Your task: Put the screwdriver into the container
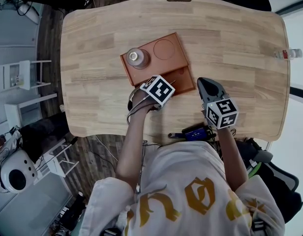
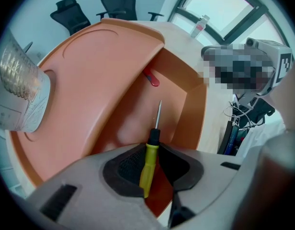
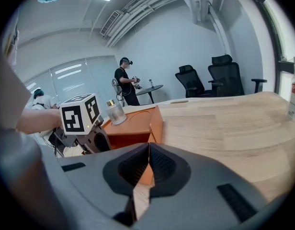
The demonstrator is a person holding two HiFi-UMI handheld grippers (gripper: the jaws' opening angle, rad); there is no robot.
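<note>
Below the person's pale T-shirt with gold print (image 1: 191,191), the left gripper (image 2: 154,151) points steeply down with its jaws clamped on the yellow handle of a small screwdriver (image 2: 148,166). The screwdriver's thin metal shaft aims into the sunken compartment of the orange-brown plastic container (image 2: 104,80), where a small red piece (image 2: 151,78) lies. The right gripper (image 3: 147,150) hangs over the light wooden table (image 1: 230,43) just beside the container, jaws together and empty.

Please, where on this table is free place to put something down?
Free: the wide table wood between the orange container and the bottle, also the strip left of it. Crowded: the container's near corner, where the left gripper holds the screwdriver, right gripper beside.
</note>
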